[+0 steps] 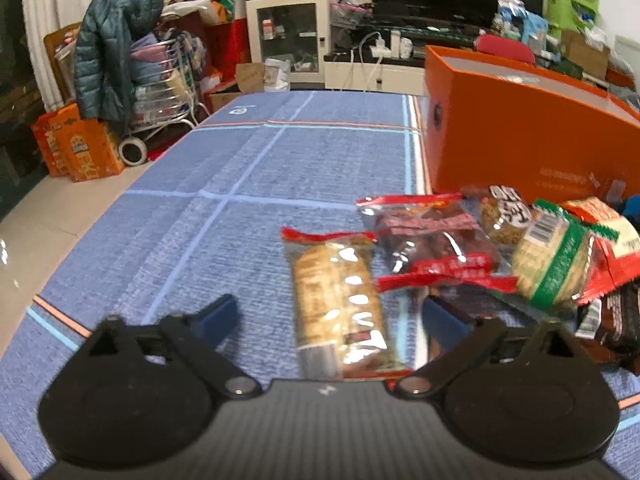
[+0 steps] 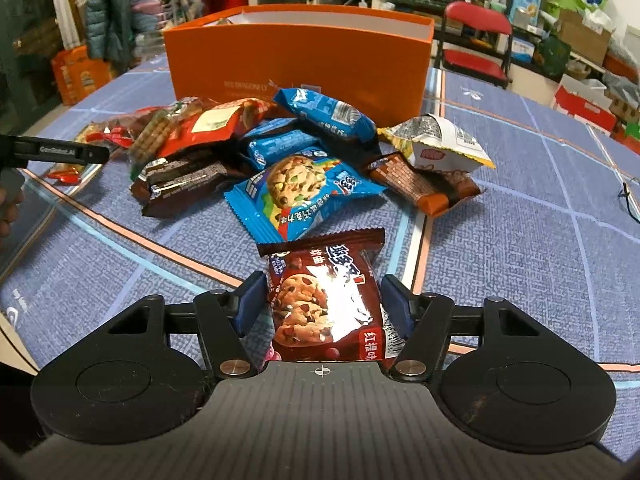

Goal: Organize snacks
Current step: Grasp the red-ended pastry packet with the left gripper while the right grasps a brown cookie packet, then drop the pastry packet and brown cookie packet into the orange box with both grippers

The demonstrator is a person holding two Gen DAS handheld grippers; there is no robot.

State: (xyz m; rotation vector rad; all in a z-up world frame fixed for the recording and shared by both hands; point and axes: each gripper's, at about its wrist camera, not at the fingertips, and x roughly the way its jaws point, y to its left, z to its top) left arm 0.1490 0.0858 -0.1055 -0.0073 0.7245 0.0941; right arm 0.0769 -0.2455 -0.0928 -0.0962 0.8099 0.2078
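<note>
A pile of snack packets lies on the blue tablecloth before an open orange box [image 2: 300, 52], which also shows in the left wrist view [image 1: 520, 128]. My left gripper [image 1: 332, 316] is open, its fingers either side of a clear packet of tan biscuits [image 1: 340, 304] lying on the cloth. Beside it lie a red-edged dark packet [image 1: 436, 244] and a green-banded cracker packet [image 1: 552, 260]. My right gripper [image 2: 324, 300] has its pads against the sides of a brown chocolate-chip cookie packet [image 2: 324, 300]. Ahead lies a blue cookie packet [image 2: 300, 192].
Brown wafer packets [image 2: 180, 184] [image 2: 424, 184], blue packets [image 2: 324, 112] and a yellow-white bag [image 2: 440, 140] lie in the pile. The left gripper's arm shows at the left in the right wrist view [image 2: 56, 152]. A red chair [image 2: 476, 40] and clutter stand beyond the table.
</note>
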